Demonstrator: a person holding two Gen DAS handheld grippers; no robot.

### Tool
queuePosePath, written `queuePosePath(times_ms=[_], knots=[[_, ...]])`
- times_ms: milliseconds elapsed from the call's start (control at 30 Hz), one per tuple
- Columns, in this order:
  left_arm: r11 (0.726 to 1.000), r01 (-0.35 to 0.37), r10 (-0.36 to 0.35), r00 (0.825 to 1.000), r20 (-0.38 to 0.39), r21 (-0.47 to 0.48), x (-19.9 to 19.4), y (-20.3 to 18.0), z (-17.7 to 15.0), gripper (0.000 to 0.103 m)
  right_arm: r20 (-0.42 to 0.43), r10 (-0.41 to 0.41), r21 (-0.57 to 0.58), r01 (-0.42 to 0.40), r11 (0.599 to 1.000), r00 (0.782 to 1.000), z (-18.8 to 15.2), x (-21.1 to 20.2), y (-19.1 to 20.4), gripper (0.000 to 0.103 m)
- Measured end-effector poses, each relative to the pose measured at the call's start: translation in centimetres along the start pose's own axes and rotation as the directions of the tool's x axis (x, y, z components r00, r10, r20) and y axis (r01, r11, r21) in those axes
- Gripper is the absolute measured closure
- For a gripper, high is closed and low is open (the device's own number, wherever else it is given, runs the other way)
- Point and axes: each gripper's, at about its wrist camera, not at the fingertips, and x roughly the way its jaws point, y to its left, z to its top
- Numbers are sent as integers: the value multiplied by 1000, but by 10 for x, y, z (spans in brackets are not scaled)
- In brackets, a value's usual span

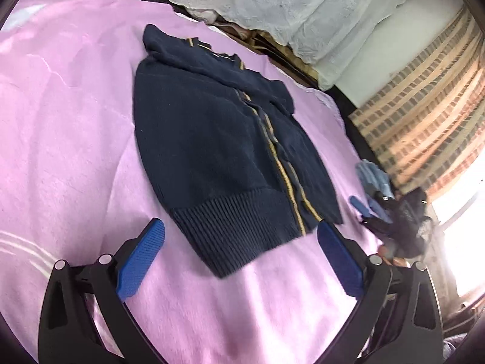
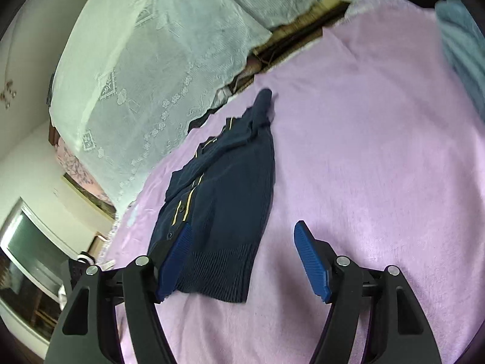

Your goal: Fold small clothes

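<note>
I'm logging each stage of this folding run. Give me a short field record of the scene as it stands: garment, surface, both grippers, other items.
garment: navy knit cardigan with yellow-edged placket, lying flat, sleeves folded in
surface: pink blanket
left gripper: jaws open, empty, at the ribbed hem
right gripper: jaws open, nothing gripped, hem between the fingers
other items: blue cloth at the blanket's far edge; white lace cover beyond
fold stage: bottom-up fold not yet done

Cardigan (image 1: pixel 218 139) on blanket (image 1: pixel 75 121), lace-covered furniture (image 1: pixel 303 3) behind
</note>
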Motion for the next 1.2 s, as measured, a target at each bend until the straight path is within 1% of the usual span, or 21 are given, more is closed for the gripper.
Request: queuePosePath(times_ms=[67,200,333,500,600,633,667,700,800,867,933,1000,1033,1067,1100,1133,1167,1200], knots=[[999,44,-44,999,-26,-3,5,-1,0,5,-20,0,-21,-1,1000,1000,-2,4,4,33],[999,35,-35,997,-69,-1,16,-2,3,5,-56,3,-46,-6,999,998,-5,9,10,33],[1000,29,-30,996,-84,-12,25,4,16,5,-93,7,-15,-9,1000,996,-4,14,5,33],[1000,26,-25,996,-89,11,33,3,23,5,-185,-18,-33,13,999,982,4,30,6,33],[999,40,-39,997,-71,19,28,2,20,7,-216,-29,-64,16,998,976,4,36,9,33],[999,44,-42,997,-68,21,27,2,19,11,-225,-33,-79,16,997,974,3,37,11,34],[999,47,-45,997,-69,25,26,1,17,18,-234,-37,-97,14,995,971,0,38,14,35],[998,50,-47,996,-74,33,26,0,16,19,-245,-36,-115,8,993,969,-3,38,17,35],[998,50,-46,995,-89,45,33,-3,19,20,-264,-37,-131,2,991,964,-5,43,21,35],[998,49,-46,995,-90,31,37,0,22,19,-274,-33,-133,-4,991,961,-4,51,25,35],[998,64,-64,995,-83,4,38,5,26,19,-284,-17,-133,-22,991,959,-3,63,30,35],[996,83,-84,994,-75,-16,36,9,26,20,-278,-13,-126,-24,992,960,-3,67,32,42],[997,78,-80,994,-69,-18,34,10,25,26,-277,-12,-126,-24,992,961,-4,67,32,50],[997,74,-75,995,-68,-17,33,9,24,33,-279,-1,-121,-35,992,960,-6,64,30,60],[997,74,-75,995,-67,-14,32,9,22,37,-288,17,-105,-49,993,957,-8,62,27,65],[996,86,-86,994,-65,-12,29,9,20,47,-294,36,-86,-64,994,955,-10,60,24,74],[996,91,-92,994,-67,-11,29,8,19,56,-301,51,-72,-77,994,952,-11,58,22,81],[996,85,-85,994,-69,-6,30,8,19,58,-304,66,-58,-88,994,950,-12,57,21,84]])
